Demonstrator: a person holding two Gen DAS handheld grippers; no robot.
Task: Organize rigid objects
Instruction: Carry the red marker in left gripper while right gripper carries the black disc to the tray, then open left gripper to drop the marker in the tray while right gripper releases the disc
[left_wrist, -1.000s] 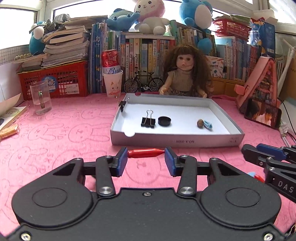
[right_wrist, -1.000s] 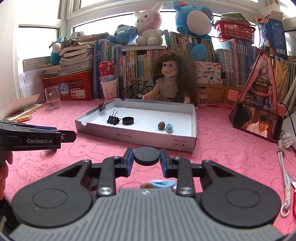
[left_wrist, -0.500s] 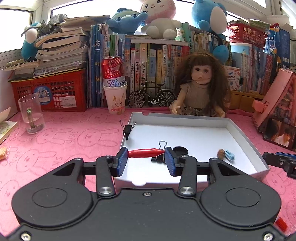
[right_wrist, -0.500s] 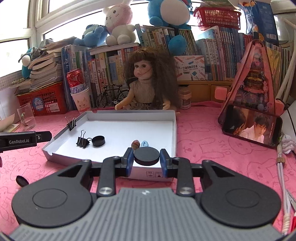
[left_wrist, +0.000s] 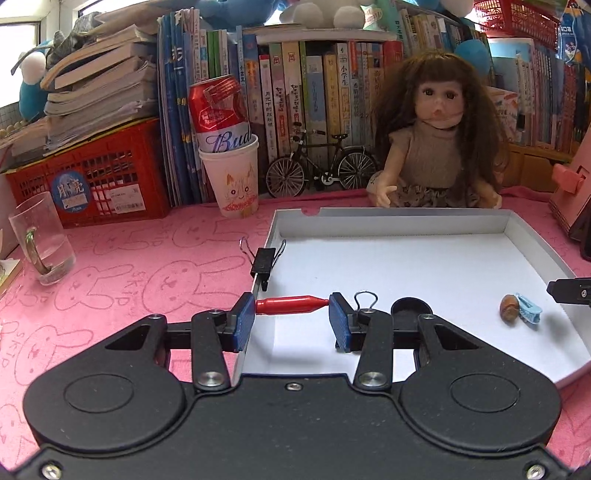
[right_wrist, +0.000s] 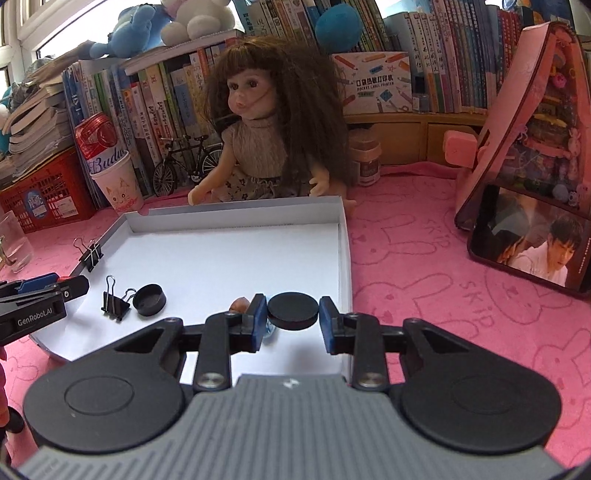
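Red and slim, the pen-like piece (left_wrist: 291, 305) sat crosswise in the left tool (left_wrist: 291, 319), clamped end to end between the blue pads (left_wrist: 244, 322). A second earlier that tool hung over the pink table (left_wrist: 129, 266) short of the white box lid (left_wrist: 406, 221); now it had crossed the lid's near wall and hovered over its floor, close to the left wall. The right tool (right_wrist: 291, 319) had travelled likewise, gripping a black disc (right_wrist: 292, 310) by its edges, and now stood above the lid's near right corner. Neither grip had loosened on the way.

Judging by this, carrying was done and letting go over the lid came next, beside what already lay there: a binder clip (right_wrist: 115, 303), a black cap (right_wrist: 149, 300), a small brown nut-like thing (left_wrist: 509, 305) and a pale blue clip (left_wrist: 529, 313). Another binder clip (left_wrist: 263, 263) was pinched onto the lid's left wall.

Behind the lid, a red can (left_wrist: 218, 110) standing in a paper cup (left_wrist: 232, 177) showed "Bud". The left tool's side read "GenRobot.AI" in the right view. A box (right_wrist: 373, 83) behind the doll (right_wrist: 266, 136) read "POCKET LABEL PRINTER".
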